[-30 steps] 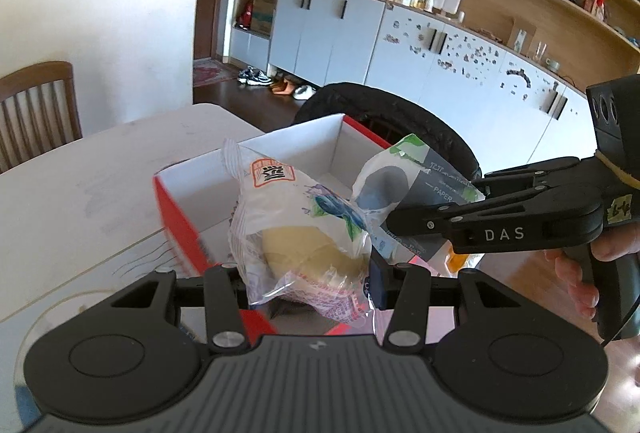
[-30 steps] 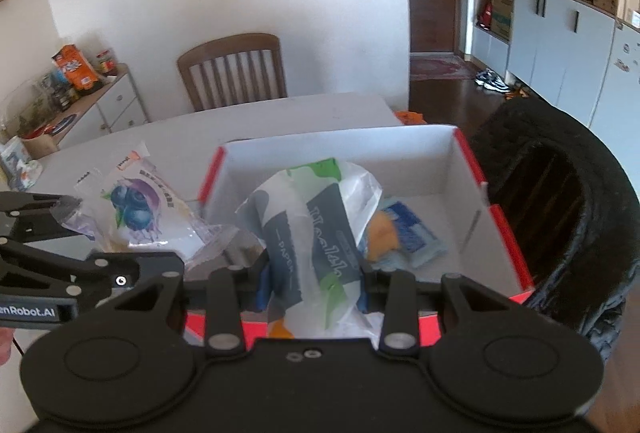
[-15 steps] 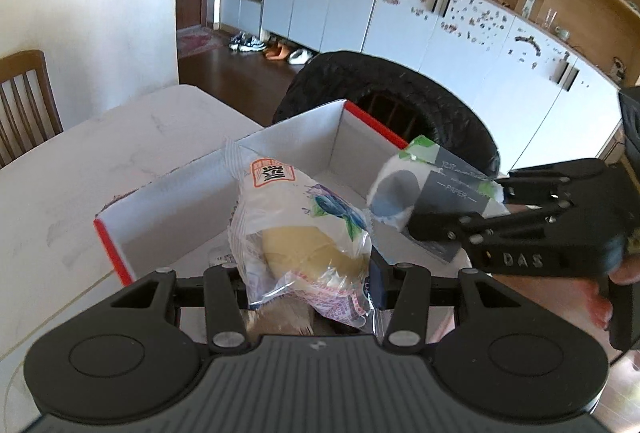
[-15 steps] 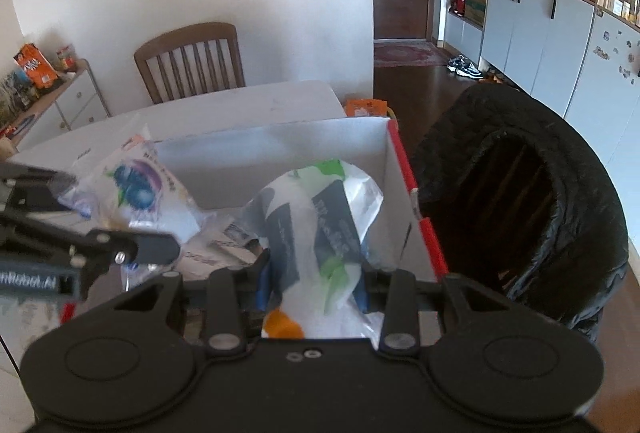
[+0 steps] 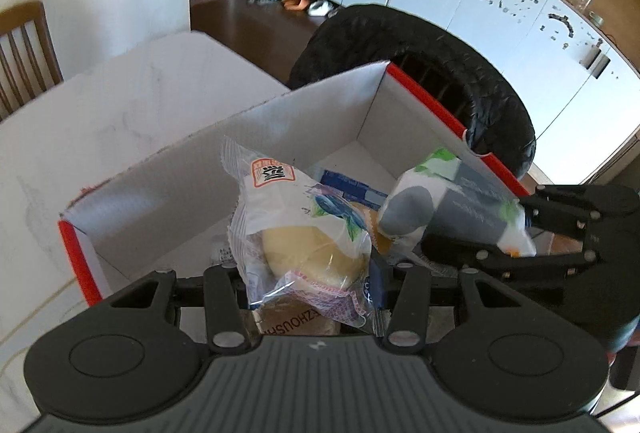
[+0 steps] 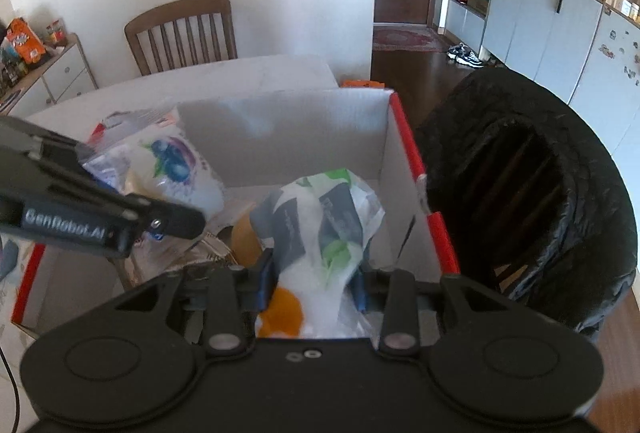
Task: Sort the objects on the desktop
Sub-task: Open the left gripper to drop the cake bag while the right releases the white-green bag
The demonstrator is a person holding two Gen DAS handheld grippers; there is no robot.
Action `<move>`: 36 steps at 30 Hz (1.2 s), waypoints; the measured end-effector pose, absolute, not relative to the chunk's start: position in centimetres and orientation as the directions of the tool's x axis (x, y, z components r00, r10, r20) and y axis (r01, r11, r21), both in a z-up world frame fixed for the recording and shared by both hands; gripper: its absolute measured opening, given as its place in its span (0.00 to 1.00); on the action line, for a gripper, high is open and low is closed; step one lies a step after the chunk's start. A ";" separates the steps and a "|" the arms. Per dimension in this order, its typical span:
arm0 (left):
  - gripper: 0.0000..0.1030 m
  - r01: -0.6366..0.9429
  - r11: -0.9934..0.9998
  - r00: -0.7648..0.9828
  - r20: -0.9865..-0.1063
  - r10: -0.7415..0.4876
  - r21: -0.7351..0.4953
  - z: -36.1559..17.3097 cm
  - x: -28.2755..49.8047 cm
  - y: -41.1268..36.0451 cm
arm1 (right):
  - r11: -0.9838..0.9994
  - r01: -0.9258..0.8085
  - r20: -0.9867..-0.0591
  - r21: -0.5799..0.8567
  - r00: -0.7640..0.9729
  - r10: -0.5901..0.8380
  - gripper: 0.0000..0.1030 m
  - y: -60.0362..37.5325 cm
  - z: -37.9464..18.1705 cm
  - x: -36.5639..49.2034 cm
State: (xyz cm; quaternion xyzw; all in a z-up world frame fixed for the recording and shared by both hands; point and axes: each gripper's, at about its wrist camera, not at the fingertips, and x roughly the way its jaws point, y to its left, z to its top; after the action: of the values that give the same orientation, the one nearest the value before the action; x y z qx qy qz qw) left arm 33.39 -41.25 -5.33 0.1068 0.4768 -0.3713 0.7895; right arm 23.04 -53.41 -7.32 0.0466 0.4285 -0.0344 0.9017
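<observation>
A clear-wrapped bread packet with a blueberry print (image 5: pixel 304 233) is pinched between the half-closed jaws of the left gripper (image 5: pixel 308 273), its long axis standing up and away from the fingertips so that the sealed top edge points toward the far wall of the box. A soft white tissue pack marked in grey and green (image 6: pixel 320 229) is clamped in the same way by the right gripper (image 6: pixel 312 281), whose jaws are drawn in narrow around the pack's lower end. Both items are held above the open red-rimmed cardboard box (image 5: pixel 280 121), inside its walls, with the bread to the left and the tissue pack just beside it, nearer the box's right-hand red edge. Other packets are seen lying on the box floor beneath. Judged from this, each release is a short drop straight down. A black-lined bin (image 6: pixel 528 177) stands just beyond the box's right wall.
</observation>
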 end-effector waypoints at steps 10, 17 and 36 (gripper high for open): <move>0.47 0.644 0.725 0.199 -0.862 -0.466 -0.243 -7.0 34.7 -40.8 | 0.993 0.094 -0.782 0.069 0.623 -0.005 0.41 -53.9 -8.1 23.3; 0.66 0.641 0.732 0.225 -0.855 -0.467 -0.231 -6.8 34.6 -40.5 | 0.995 0.089 -0.775 0.046 0.632 -0.020 0.47 -53.9 -8.3 23.3; 0.73 0.663 0.719 0.285 -0.819 -0.497 -0.205 -4.8 32.4 -38.3 | 0.997 0.072 -0.737 0.024 0.675 -0.031 0.70 -53.2 -6.1 21.6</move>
State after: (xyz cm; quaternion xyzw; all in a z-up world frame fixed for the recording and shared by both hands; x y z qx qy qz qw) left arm 32.38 -38.26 -4.80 0.0878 0.4740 -0.3641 0.7969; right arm 21.61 -53.19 -6.11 0.0256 0.4019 -0.0281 0.9149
